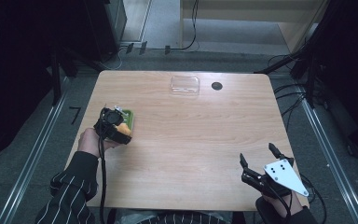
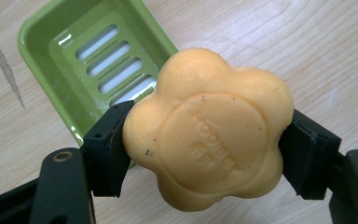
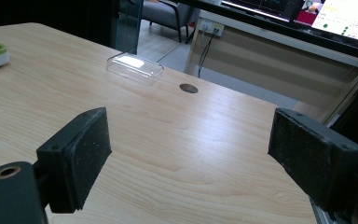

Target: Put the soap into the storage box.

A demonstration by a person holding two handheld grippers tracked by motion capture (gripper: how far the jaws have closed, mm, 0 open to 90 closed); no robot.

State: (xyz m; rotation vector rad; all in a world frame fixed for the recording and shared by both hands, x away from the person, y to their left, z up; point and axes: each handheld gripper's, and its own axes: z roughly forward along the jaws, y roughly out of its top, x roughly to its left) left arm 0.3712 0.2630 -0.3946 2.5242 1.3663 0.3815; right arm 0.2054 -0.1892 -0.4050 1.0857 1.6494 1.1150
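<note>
Beyond soap (image 2: 208, 128) and green dish (image 2: 42, 44), clear lid (image 1: 184, 86).

Soap bars: I counted one orange flower-shaped soap (image 2: 208, 129), at the left.
Soap dishes: one green dish (image 2: 81, 56), left side.
Clear lids: one transparent lid (image 1: 184, 85), far centre.
Table holes: one dark hole (image 1: 216, 86), right of the lid.
Grippers: two, left gripper (image 1: 114, 125) and right gripper (image 1: 259, 161).

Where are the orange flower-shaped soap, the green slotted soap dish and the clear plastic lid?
Orange flower-shaped soap (image 2: 209, 135): left gripper view, on its stamped face.
Green slotted soap dish (image 2: 74, 88): left gripper view, on its inner floor beside the slots.
Clear plastic lid (image 1: 184, 86): high view, on its flat top.
</note>
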